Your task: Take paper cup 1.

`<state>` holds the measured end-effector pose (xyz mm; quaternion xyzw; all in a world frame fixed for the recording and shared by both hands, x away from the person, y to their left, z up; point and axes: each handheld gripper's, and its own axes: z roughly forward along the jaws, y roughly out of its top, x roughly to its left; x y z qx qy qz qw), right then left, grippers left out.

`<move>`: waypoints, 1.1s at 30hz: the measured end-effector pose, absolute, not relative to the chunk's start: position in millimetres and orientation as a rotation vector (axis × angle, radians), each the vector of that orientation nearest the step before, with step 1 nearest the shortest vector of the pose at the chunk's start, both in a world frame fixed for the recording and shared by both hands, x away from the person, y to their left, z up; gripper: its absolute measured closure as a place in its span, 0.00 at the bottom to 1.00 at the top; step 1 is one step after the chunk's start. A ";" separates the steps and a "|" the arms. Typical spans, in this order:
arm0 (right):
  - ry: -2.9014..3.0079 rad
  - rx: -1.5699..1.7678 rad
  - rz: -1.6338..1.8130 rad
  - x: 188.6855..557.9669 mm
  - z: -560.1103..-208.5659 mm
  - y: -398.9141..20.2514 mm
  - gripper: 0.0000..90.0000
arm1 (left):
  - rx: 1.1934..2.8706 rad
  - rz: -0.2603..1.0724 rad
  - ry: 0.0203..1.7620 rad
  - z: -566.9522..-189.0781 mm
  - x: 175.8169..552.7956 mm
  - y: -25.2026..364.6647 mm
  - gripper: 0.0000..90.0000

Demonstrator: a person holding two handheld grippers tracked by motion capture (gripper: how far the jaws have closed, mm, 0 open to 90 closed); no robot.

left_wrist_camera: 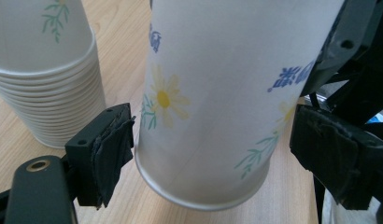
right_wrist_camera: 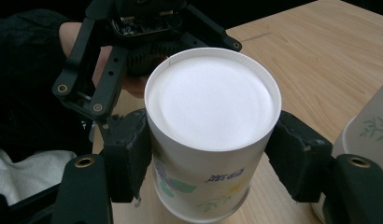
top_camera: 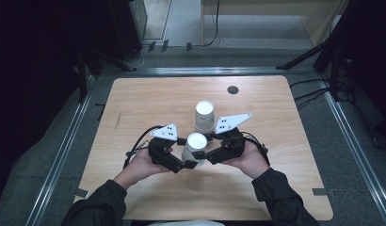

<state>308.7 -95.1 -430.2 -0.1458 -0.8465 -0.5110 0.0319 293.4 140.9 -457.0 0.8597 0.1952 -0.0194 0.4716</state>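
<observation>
Cup (top_camera: 195, 147), paper, flower-printed, upturned with its base uppermost, sat between both claws near the front middle of the bench (top_camera: 148, 99). Long axis stood roughly upright, tilted a little. Right claw (right_wrist_camera: 213, 154) was clenched on the cup just under its base, pads pressed against both sides. Left claw (left_wrist_camera: 213, 154) straddled the lower part near the rim; its left pad touched the wall, the right pad looked just clear, so I read it as released. Rim appeared lifted slightly off the wood in the left gripper view. Both hands sat equally near. Stack of cups (top_camera: 204, 116), also upturned, stood just behind, apart from the held one. Bench was pale wood, otherwise bare; grey floor and dark room beyond.
</observation>
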 end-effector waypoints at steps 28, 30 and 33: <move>-2.572 -0.454 -1.587 308.3 -429.7 -93.7 0.38 | 2.095 -0.024 0.453 -453.2 290.8 143.1 0.31; -2.570 -0.454 -1.587 308.4 -430.0 -93.7 0.38 | 2.098 -0.026 0.453 -453.1 290.9 143.2 0.31; -2.565 -0.450 -1.590 308.4 -430.5 -93.5 0.37 | 2.100 -0.042 0.453 -453.3 291.2 143.2 0.32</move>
